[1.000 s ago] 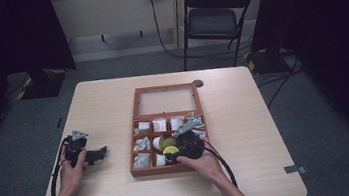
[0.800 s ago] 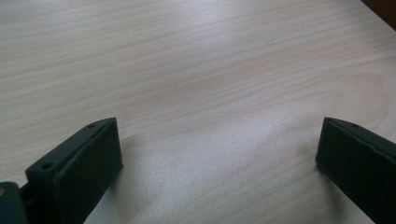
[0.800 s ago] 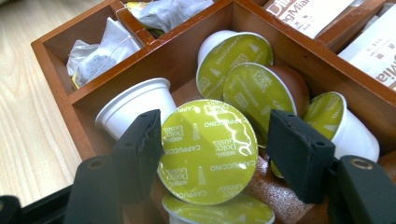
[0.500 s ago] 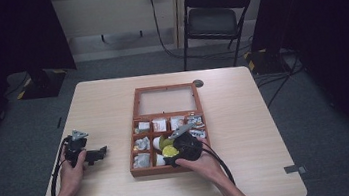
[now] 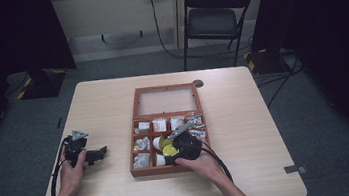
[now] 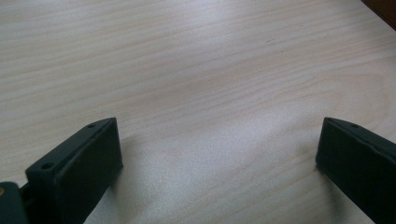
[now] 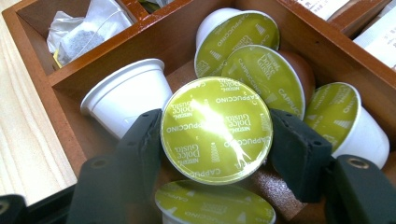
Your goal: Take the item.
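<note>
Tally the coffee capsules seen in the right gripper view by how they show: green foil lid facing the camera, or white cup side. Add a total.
Capsules showing a green Cappuccino foil lid: 5, one of them between the right gripper jaws
Capsules showing only a white cup side: 1
Total: 6

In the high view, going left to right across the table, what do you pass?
Left gripper → wooden compartment box → yellow-lidded capsule → right gripper
</note>
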### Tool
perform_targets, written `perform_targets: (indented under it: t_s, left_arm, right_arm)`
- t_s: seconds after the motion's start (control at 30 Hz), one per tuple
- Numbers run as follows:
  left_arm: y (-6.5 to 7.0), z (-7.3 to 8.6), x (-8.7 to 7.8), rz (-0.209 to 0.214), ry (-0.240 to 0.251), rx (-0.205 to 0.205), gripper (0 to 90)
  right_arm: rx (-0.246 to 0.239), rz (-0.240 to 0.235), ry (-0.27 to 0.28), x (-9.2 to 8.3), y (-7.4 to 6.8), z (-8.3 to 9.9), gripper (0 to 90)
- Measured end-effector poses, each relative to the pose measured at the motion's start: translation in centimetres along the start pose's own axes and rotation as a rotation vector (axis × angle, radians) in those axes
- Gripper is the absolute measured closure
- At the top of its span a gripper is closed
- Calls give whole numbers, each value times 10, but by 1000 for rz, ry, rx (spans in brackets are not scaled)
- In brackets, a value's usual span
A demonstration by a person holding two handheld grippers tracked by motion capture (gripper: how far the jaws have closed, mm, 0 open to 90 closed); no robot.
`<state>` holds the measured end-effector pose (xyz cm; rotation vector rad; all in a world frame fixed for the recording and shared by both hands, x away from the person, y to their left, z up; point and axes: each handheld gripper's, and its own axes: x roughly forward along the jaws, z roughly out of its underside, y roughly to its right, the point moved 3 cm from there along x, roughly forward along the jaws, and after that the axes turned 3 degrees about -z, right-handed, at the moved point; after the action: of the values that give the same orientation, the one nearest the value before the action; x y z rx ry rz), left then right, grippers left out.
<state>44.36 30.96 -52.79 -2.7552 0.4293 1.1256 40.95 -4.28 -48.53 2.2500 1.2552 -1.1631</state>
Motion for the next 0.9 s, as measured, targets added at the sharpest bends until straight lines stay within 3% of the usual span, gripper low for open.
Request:
perform_targets:
  t_s: [0.3,0.9]
  left_arm:
    - [0,0,0,0,0,0,0]
    - [0,0,0,0,0,-1,0]
  right_arm:
    - [-4,2,5,0,0,0,378]
    - [23,-1,77,-9,2,-2,379]
